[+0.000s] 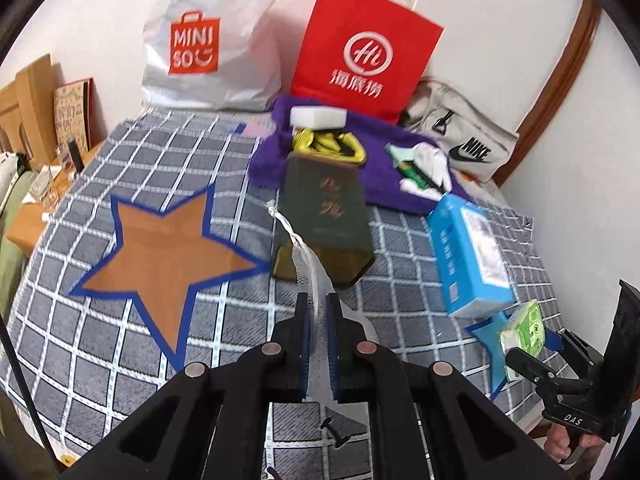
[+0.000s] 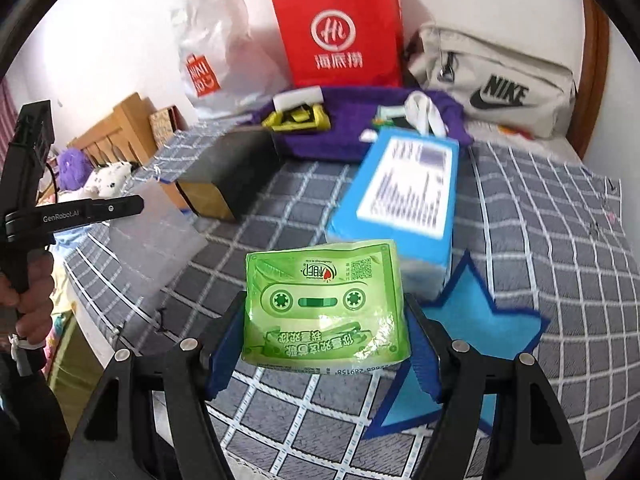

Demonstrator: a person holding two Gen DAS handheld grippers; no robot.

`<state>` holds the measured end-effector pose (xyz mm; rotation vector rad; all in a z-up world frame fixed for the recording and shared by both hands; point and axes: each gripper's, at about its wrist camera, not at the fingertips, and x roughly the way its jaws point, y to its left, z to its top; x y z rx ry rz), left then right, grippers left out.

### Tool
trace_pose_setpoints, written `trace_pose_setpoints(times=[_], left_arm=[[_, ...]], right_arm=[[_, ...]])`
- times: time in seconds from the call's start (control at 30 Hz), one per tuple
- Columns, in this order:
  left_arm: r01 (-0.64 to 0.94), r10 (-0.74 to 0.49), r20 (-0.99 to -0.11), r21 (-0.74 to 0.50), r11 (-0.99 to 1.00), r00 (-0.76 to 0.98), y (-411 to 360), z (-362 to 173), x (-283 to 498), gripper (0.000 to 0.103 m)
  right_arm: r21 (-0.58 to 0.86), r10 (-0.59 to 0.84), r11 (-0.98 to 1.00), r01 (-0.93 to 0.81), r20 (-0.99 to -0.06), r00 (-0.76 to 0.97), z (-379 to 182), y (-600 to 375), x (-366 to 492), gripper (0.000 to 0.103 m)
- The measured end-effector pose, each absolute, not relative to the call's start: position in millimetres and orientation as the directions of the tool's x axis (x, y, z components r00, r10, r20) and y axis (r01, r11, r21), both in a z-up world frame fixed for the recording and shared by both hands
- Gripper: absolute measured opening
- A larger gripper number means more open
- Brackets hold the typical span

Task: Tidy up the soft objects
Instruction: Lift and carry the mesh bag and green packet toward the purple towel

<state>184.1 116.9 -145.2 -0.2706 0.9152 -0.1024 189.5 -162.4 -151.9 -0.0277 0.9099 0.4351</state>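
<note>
A grey checked bedspread (image 1: 120, 360) is covering the work surface, with shopping bags standing against the wall. The left gripper (image 1: 318, 312) is pinching a white mesh drawstring pouch (image 1: 316, 276) between nearly closed jaws; the right gripper (image 2: 324, 320) is clamping a green tissue pack (image 2: 324, 304) above the blue star patch (image 2: 472, 320).

Judgement: the pouch mouth needs spreading before the pack is fed in.

Only the left view is showing the brown star patch (image 1: 168, 256); only the right view is showing the pack's printed face.

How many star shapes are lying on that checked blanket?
2. An orange star lies left of the dark box; a blue star lies under the right gripper with its green pack. More may be hidden.
</note>
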Motion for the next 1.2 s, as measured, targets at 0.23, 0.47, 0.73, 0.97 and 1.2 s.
trace_pose_setpoints(times=[0.23, 0.47, 0.73, 0.97, 1.2], left_arm=[[-0.006, -0.200, -0.736, -0.266, 0.964, 0.647, 111.6, -116.7, 193.3, 0.008], [0.003, -0.199, -0.717, -0.264, 0.964, 0.668, 105.5, -97.7, 219.2, 0.008], [-0.006, -0.160, -0.708, -0.226, 0.974, 0.688, 98.3, -82.1, 251.5, 0.008], [-0.013, -0.175, -0.705, -0.252, 0.968, 0.688, 99.7, -80.5, 285.8, 0.008], [-0.010, -0.168, -0.714, -0.238, 0.971, 0.679, 94.3, -81.7, 324.2, 0.008]], right_arm=[[0.158, 0.358, 0.914, -0.373, -0.746, 0.562, -130.6, -169.4, 207.3, 0.072], [0.138, 0.327, 0.931, -0.338, -0.726, 0.604, -109.6, -181.1, 237.4, 0.072], [0.128, 0.310, 0.940, -0.315, -0.706, 0.637, -91.4, -182.6, 282.5, 0.072], [0.137, 0.315, 0.940, -0.313, -0.702, 0.639, -86.8, -177.2, 329.9, 0.072], [0.133, 0.314, 0.940, -0.313, -0.695, 0.647, -82.9, -171.4, 365.0, 0.072]])
